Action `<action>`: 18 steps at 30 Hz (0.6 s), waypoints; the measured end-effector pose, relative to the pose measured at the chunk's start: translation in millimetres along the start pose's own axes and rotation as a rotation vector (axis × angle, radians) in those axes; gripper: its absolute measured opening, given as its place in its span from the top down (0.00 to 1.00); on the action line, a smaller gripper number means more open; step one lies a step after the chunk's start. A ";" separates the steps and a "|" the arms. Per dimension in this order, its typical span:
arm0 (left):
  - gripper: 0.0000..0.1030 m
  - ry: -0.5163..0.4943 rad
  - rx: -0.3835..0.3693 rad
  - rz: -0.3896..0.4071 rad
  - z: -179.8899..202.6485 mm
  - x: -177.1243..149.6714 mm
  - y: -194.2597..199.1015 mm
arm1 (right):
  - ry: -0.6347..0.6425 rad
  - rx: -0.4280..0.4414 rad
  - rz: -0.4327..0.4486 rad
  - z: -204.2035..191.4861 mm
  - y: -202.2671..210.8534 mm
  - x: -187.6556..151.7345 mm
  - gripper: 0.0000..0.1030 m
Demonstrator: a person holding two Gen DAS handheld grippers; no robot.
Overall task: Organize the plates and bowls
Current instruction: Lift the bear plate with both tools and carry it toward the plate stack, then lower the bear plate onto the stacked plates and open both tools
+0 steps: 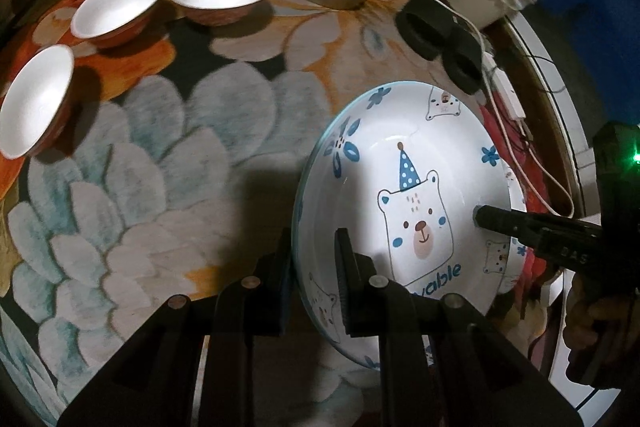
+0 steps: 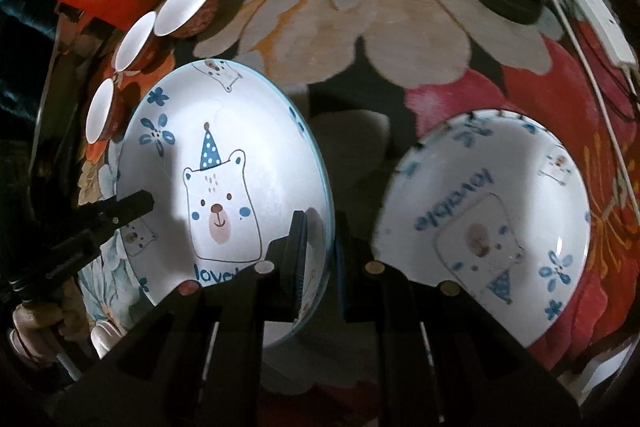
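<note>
Gleaming round glazed bear plate

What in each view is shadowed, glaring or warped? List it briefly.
Left wrist view: fisheye bends the tablecloth; the three small bowls are overexposed white; a dark shadow lies left of the held bear plate. Right wrist view: a shadow crosses that plate's left side; the second bear plate looks dimmer and soft; corners are black.

Dim room; a floral-patterned cloth covers the table surface.
</note>
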State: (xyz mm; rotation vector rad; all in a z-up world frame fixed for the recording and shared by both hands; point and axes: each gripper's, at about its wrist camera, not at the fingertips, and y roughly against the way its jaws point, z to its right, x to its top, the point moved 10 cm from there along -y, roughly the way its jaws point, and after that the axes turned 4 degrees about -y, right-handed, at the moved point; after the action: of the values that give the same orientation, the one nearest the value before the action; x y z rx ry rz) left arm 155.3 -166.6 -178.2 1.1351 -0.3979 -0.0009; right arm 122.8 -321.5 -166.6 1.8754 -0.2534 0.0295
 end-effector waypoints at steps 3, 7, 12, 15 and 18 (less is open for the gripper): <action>0.83 -0.023 -0.013 -0.003 15.7 2.2 -3.1 | -0.021 -0.015 0.005 14.1 5.7 -2.1 0.87; 0.83 -0.044 -0.027 -0.008 33.3 3.7 -7.8 | -0.045 -0.029 0.010 31.1 13.9 -5.6 0.87; 0.83 -0.069 -0.040 -0.015 53.0 4.6 -14.2 | -0.065 -0.043 0.014 48.2 22.3 -10.0 0.87; 0.83 -0.082 -0.045 -0.023 64.9 5.7 -19.3 | -0.085 -0.051 0.016 59.6 27.2 -12.3 0.87; 0.83 -0.104 -0.050 -0.027 77.4 7.5 -23.4 | -0.115 -0.055 0.019 71.1 31.7 -13.3 0.87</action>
State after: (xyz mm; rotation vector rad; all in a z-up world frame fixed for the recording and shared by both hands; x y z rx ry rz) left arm 143.0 -246.3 -168.7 1.0941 -0.4730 -0.0932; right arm 96.2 -395.7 -161.4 1.8228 -0.3480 -0.0723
